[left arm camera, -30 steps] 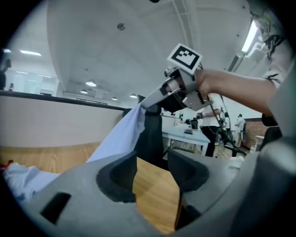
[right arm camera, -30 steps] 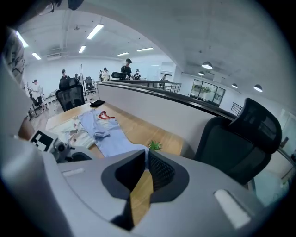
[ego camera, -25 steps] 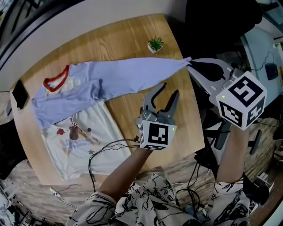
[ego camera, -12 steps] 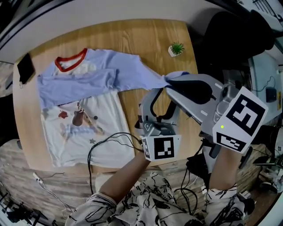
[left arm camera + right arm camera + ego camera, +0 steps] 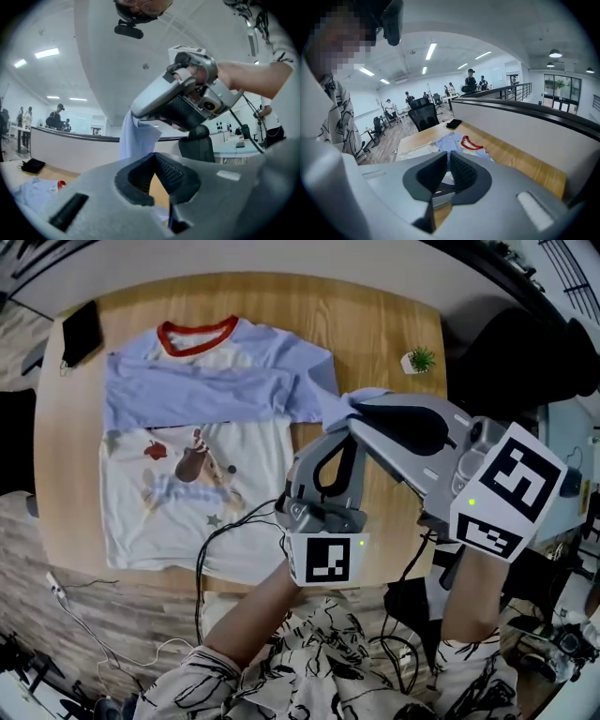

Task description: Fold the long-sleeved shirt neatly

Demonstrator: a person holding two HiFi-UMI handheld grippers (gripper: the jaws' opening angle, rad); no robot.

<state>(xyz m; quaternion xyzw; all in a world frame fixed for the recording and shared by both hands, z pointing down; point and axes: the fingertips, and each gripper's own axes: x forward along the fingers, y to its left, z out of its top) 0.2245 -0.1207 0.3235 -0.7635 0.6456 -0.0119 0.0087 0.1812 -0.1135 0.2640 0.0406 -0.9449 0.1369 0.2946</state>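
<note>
A long-sleeved shirt [image 5: 197, 474] lies flat on the wooden table [image 5: 375, 324]. It has a white printed body, lavender sleeves and a red collar [image 5: 197, 334]. One sleeve [image 5: 281, 390] runs right from the shoulder and lifts off the table. My right gripper [image 5: 356, 407] is shut on its cuff. In the left gripper view the sleeve [image 5: 136, 138] hangs from those jaws. My left gripper [image 5: 335, 430] sits just below and has just been closing. Its tips now meet against the hanging cloth; whether any cloth is nipped stays hidden.
A black phone [image 5: 82, 329] lies at the table's far left corner. A small potted plant [image 5: 421, 360] stands at the far right edge. Black cables [image 5: 225, 540] trail over the near edge beside the shirt hem. An office chair [image 5: 197, 140] stands beyond the table.
Both grippers have moved left toward the shirt body. The sleeve, stretched far right a second ago, is now drawn in and slack. The left jaws went from open to shut.
</note>
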